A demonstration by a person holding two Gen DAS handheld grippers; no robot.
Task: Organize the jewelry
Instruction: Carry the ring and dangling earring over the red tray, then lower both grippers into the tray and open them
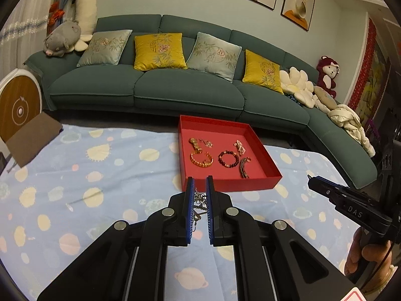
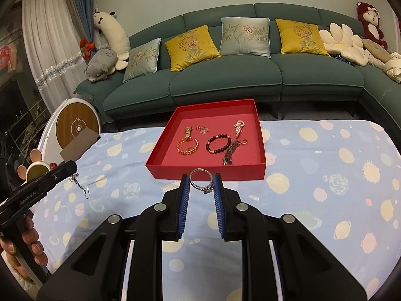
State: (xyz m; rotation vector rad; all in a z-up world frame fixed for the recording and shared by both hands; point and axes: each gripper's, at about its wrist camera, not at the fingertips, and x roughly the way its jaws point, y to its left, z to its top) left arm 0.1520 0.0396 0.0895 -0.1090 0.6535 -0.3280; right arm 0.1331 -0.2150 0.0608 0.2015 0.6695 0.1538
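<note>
A red tray sits on the blue patterned cloth. It holds a gold bangle, a dark bead bracelet, a pale clip and other small pieces. My left gripper is shut on a silver dangling earring, just in front of the tray; the earring also hangs in the right wrist view. My right gripper is shut on a silver ring, also just before the tray's near wall. It shows at the right in the left wrist view.
A green sofa with cushions and plush toys runs behind the table. A brown card lies at the cloth's left edge, next to a round wooden-faced device. A small round container stands at the left.
</note>
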